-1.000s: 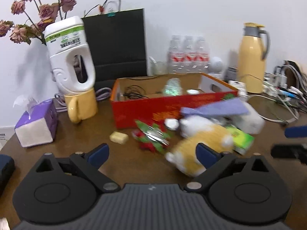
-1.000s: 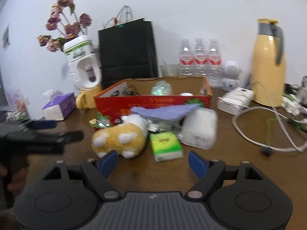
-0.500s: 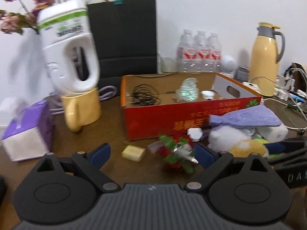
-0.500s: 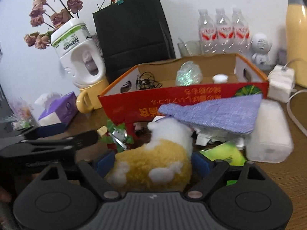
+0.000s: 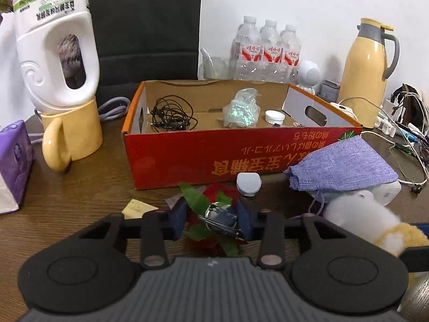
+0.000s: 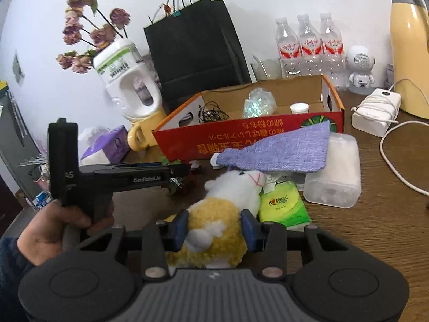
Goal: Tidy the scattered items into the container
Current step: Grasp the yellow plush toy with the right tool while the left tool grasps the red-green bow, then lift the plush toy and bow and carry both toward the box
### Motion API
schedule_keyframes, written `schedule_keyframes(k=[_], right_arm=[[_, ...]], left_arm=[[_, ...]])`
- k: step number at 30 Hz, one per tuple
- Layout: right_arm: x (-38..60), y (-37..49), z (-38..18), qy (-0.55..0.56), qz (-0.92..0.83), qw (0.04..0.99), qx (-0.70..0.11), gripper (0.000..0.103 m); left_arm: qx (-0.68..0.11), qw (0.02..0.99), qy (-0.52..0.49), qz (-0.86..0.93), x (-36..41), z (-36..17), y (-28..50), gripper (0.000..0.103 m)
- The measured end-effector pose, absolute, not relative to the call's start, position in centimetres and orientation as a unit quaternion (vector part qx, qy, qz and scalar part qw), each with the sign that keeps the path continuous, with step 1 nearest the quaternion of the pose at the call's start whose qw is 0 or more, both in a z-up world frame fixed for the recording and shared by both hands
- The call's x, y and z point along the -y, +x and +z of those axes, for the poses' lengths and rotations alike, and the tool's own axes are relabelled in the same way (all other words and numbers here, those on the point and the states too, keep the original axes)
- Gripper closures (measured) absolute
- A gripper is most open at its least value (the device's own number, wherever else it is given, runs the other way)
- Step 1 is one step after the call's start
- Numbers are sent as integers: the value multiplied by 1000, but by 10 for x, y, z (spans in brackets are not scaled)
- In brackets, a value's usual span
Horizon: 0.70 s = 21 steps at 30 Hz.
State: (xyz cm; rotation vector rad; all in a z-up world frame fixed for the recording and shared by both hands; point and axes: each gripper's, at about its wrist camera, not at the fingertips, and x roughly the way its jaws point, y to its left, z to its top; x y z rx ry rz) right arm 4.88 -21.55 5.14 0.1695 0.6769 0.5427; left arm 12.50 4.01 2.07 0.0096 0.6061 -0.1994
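My left gripper is closing; its blue pads touch both sides of a red and green decoration with a silvery clip, lying on the table before the red cardboard box. My right gripper is also closing, and its pads press into the yellow body of a yellow-and-white plush toy. In the box lie black earphones, a shiny clear wrap and a white cap. A purple cloth pouch, a green tissue pack and a clear plastic case lie near the box.
A yellow mug holding a white bottle and a purple tissue box stand at the left. Behind the box are a black bag and water bottles. A yellow thermos, a white charger and cables crowd the right.
Both grippers moved forward and down towards the table and narrowed their jaws. The left now has the red and green decoration between its pads, the right the plush toy.
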Motion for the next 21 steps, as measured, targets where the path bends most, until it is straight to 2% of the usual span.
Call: schedule_keyframes(k=[10,14,16,20,21], right_arm=[[226,27,57,96,278,906,-303,63],[219,9,67,46,251,932,-259,68],[218,6,68,43,247,932,-263,68],[230,-4,63,72,230,926,-291,64],[233,-8,63,81,229,925,-293,57]], left_arm=[[-248,967,-42,-51,-52,46,56,66],[-211,976,-32,-33,-44,59,11,66],[-206,978,-27,-33,-40,63,-6,66],[-209,976,-22,-49,-38,64,-32,66],[-210,976,-18,-47,-37,63,-38,66]])
